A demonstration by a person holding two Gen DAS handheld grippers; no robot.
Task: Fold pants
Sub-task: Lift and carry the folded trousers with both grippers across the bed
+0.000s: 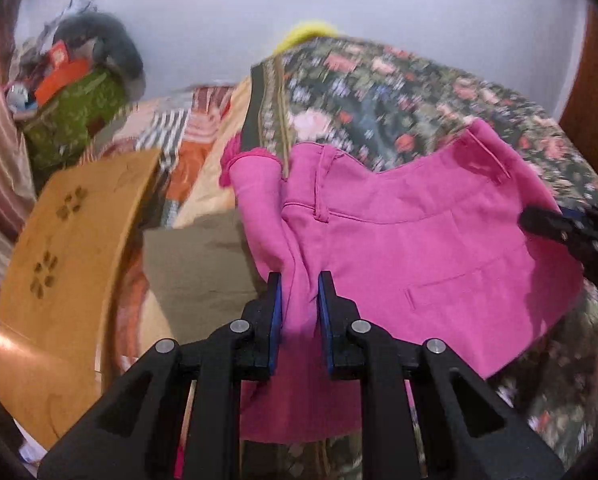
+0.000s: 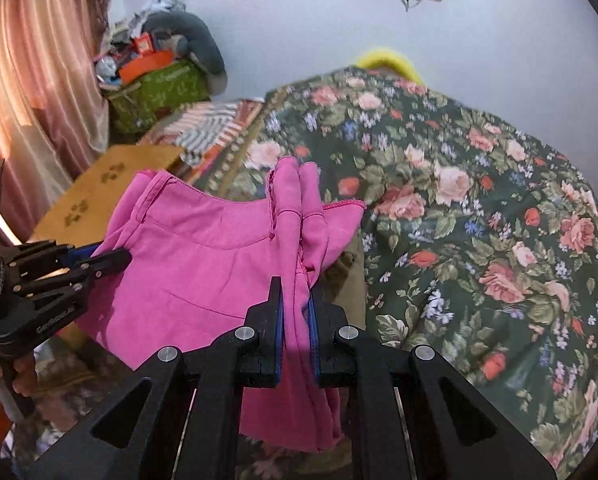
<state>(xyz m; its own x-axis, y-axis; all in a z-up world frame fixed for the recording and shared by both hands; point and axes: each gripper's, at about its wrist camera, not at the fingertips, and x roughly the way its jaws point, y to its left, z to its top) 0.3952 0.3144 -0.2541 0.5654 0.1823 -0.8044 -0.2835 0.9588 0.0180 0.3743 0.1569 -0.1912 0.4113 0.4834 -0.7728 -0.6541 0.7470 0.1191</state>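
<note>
Pink pants (image 1: 399,240) hang in the air by the waistband, stretched between both grippers above a floral bedspread (image 1: 399,92). My left gripper (image 1: 299,280) is shut on a bunched corner of the waistband. My right gripper (image 2: 297,284) is shut on the opposite waist corner of the pants (image 2: 203,264). The right gripper also shows at the right edge of the left wrist view (image 1: 539,220), and the left gripper shows at the left of the right wrist view (image 2: 111,260). The legs hang below, mostly hidden by the grippers.
The floral bedspread (image 2: 479,208) covers the bed. A wooden headboard (image 1: 71,272) stands at the left. A green bag (image 2: 159,92) with piled clutter sits near the wall. Pink curtains (image 2: 39,80) hang at the far left. An olive cloth (image 1: 199,264) lies under the pants.
</note>
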